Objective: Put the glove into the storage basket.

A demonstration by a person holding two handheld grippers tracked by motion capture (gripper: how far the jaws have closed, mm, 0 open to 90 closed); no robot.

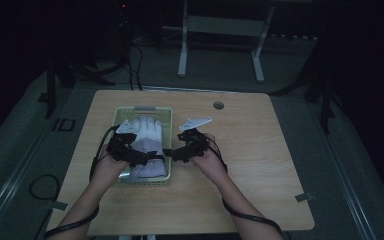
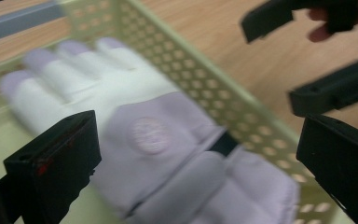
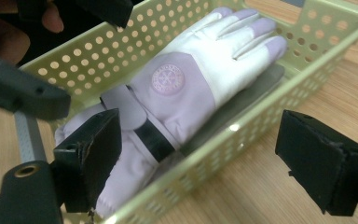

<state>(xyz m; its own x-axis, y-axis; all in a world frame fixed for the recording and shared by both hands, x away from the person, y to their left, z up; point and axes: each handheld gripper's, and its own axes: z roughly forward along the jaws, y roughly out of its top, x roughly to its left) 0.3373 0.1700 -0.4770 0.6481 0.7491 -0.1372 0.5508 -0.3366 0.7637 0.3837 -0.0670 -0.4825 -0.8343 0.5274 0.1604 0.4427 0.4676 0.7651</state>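
Dim room; blurred left gripper view

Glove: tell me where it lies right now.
The glove lies inside the yellow-green basket left of the table's centre in the high view, between the left gripper and right gripper.

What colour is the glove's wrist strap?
The wrist strap on the glove is black, clearest in the right gripper view.

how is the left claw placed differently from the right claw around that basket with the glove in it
The left claw hangs over the yellow-green basket, its jaws either side of the lilac-and-white glove; the right claw sits at the basket's outer side wall, one jaw over the glove's cuff and one outside above the wooden table. Both stand open, holding nothing.
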